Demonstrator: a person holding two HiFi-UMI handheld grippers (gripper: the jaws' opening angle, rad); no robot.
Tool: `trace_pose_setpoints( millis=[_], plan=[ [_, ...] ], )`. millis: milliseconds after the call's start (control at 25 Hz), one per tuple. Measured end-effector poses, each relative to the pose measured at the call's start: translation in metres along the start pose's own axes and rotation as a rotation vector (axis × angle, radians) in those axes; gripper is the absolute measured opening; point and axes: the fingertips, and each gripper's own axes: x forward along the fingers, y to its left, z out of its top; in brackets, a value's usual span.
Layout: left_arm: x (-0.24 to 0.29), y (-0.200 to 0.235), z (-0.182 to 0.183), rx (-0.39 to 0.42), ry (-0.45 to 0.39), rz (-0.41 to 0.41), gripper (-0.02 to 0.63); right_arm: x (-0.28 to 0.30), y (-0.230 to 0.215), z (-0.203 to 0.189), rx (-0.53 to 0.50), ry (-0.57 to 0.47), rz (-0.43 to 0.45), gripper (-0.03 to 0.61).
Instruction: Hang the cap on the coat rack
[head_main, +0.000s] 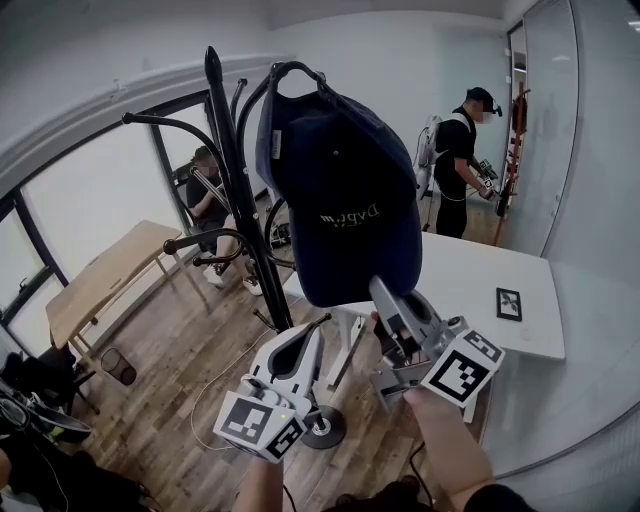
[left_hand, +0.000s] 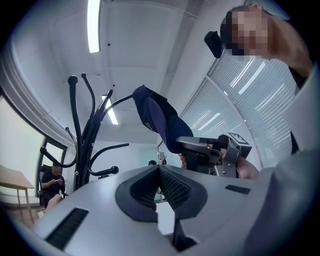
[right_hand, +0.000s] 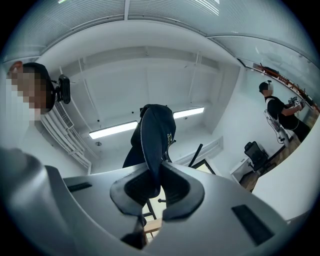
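1. While the cap (head_main: 345, 190) hangs from a top hook of the rack (head_main: 233, 170), the right gripper (head_main: 385, 298) reaches up beneath it, fingers clamped on the cap's lower edge.
2. Just left of it and below the cap, the left gripper (head_main: 308, 338) has its fingers pressed together, with nothing between them.
3. The two grippers are close together but apart.

Navy cap (head_main: 345, 190), white lettering. Black coat rack (head_main: 235, 160). left gripper (head_main: 308, 338) and right gripper (head_main: 385, 298): light grey, black ribbed pads (left_hand: 172, 187), black-and-white square markers on cubes (head_main: 462, 372). White table (head_main: 500, 265) with black-and-white marker card (head_main: 508, 304). Brown wood-plank floor (head_main: 190, 350).
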Motion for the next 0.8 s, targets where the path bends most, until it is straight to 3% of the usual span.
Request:
trace_pose_setpoints(
  millis=[800],
  plan=[
    [-0.021,-0.017,-0.022,0.028,0.002,0.0,0.015,0.006,-0.006,-0.001,0.014,0.006,0.016,0.044]
  ],
)
